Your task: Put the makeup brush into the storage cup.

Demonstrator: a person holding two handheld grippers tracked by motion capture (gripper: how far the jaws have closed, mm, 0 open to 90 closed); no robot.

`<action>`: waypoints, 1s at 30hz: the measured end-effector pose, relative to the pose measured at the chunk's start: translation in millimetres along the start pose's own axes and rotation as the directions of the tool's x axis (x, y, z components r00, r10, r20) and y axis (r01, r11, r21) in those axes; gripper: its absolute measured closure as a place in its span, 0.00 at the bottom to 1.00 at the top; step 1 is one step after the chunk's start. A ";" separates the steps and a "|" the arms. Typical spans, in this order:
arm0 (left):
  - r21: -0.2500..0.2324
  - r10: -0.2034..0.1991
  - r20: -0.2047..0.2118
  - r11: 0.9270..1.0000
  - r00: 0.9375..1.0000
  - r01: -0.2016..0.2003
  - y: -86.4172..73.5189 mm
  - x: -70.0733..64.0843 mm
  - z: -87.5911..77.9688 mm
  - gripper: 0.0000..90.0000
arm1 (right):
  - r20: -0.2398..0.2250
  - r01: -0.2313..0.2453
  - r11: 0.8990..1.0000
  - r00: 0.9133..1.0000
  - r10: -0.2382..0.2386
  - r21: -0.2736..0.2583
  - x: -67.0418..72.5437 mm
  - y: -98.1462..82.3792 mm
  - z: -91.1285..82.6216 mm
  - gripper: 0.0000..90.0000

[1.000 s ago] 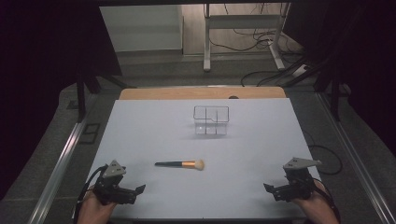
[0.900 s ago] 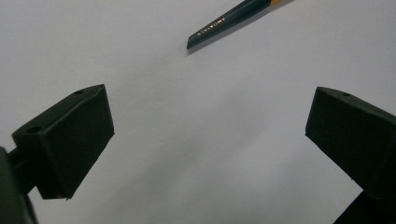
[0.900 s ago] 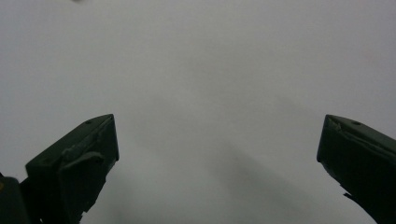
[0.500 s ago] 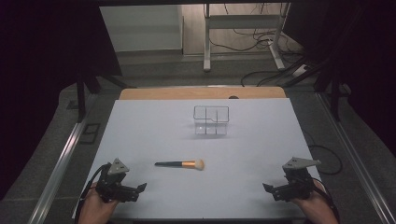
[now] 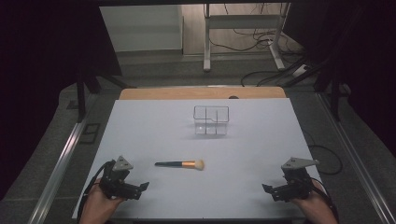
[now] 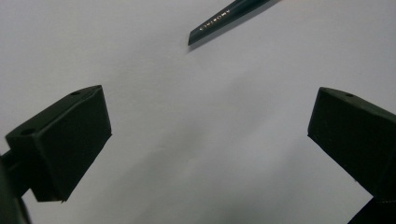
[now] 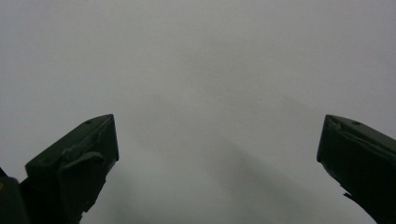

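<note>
A makeup brush (image 5: 180, 164) with a dark handle, orange ferrule and pale bristles lies flat near the middle of the white table (image 5: 252, 154). Its handle tip (image 6: 224, 18) shows at the top of the left gripper view. A clear divided organizer box (image 5: 211, 120) stands farther back, upright. My left gripper (image 5: 140, 189) rests at the front left, open, a short way left of and nearer than the brush handle. My right gripper (image 5: 268, 191) sits at the front right, open, over bare table. Nothing lies between either pair of jaws.
A wooden strip (image 5: 201, 93) borders the table's far edge. Metal rails (image 5: 60, 163) run along both sides. A desk frame (image 5: 243, 28) and cables lie on the floor beyond.
The left gripper has shifted slightly. The brush, the box and the right gripper stay where they were.
</note>
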State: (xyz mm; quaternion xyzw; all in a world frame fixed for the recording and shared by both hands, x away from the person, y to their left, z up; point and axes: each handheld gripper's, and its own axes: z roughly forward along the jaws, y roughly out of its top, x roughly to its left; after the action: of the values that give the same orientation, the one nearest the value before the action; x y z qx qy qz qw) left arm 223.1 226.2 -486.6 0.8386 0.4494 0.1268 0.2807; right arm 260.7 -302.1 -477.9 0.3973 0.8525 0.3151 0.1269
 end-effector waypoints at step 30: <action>0.072 0.036 0.036 0.997 0.999 -0.039 33.4 -0.7 17.3 0.00 | 0.041 -0.005 1.000 0.999 0.006 -0.027 -1.5 1.1 -2.8 0.00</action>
State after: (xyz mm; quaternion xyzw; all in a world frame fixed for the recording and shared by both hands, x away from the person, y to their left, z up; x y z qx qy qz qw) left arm 253.5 204.8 -481.1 0.8586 0.4330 0.1011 0.2553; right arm 261.0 -303.9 -475.1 0.4043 0.8444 0.3186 0.1486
